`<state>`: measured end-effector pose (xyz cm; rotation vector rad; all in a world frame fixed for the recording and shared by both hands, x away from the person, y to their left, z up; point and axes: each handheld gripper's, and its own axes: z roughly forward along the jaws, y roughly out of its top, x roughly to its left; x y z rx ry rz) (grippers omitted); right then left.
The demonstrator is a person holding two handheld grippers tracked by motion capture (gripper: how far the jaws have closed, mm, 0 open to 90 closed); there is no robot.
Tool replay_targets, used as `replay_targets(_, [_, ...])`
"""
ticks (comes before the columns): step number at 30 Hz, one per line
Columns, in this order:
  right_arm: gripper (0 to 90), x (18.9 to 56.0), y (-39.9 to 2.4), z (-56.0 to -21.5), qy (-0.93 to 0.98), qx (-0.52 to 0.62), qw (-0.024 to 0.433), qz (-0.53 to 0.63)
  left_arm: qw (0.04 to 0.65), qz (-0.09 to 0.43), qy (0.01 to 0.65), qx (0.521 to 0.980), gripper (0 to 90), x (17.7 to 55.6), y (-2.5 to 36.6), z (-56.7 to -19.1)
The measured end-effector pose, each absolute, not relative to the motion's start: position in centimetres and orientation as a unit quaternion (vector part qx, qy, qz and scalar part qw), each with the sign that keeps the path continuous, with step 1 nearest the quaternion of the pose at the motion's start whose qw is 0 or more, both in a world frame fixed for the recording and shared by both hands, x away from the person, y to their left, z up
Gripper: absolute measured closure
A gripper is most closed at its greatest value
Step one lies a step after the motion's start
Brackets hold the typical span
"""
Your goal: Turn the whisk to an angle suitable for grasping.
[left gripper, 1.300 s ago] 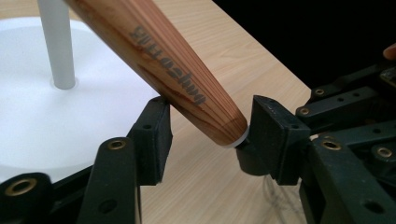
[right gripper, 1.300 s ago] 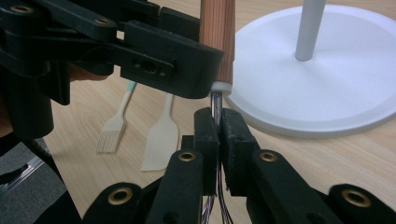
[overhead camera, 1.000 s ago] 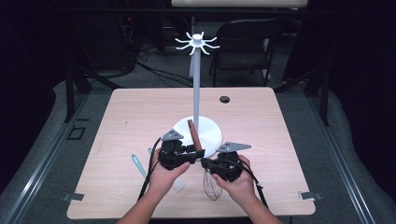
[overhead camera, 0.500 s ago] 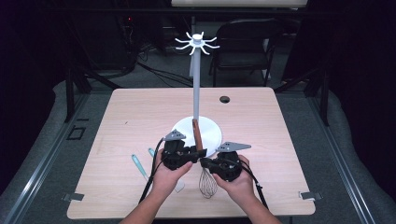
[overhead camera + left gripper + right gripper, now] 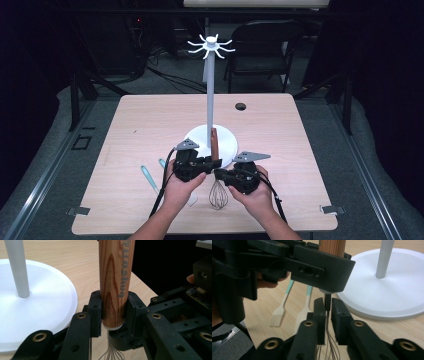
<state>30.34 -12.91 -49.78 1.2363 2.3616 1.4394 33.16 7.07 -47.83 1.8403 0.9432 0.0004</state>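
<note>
Now the left fingers (image 5: pixel 113 312) clench the whisk (image 5: pixel 116 277) handle upright, right fingers (image 5: pixel 327 315) loosening beside its wires.

left claw (image 5: pixel 212 163) just closing, right claw (image 5: pixel 220 175) just opening, hands side by side

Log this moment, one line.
left gripper: shut on whisk handle | right gripper: jaws opening around wires | stand: behind

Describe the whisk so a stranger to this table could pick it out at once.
Start at the white stand with its tall pole in the middle of the table. Just in front of its round base, the whisk stands upright between the left tongs and right tongs. Unlike the flat teal-handled utensils beside it, it has a wooden handle and wire loops.
</note>
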Motion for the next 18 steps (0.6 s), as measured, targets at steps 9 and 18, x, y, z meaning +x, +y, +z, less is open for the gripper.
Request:
replay_targets(9, [76.4, 29.5, -15.8, -49.5, 0.775, 0.419, 0.062, 0.469, 0.507, 0.023, 0.396, 0.765, 70.0, 33.3, 7.8, -46.9])
replay_targets(18, [74.3, 29.3, -19.3, -50.9, 0.766, 0.453, 0.072, 0.45, 0.501, 0.067, 0.379, 0.775, 70.5, 33.4, 8.0, -45.1])
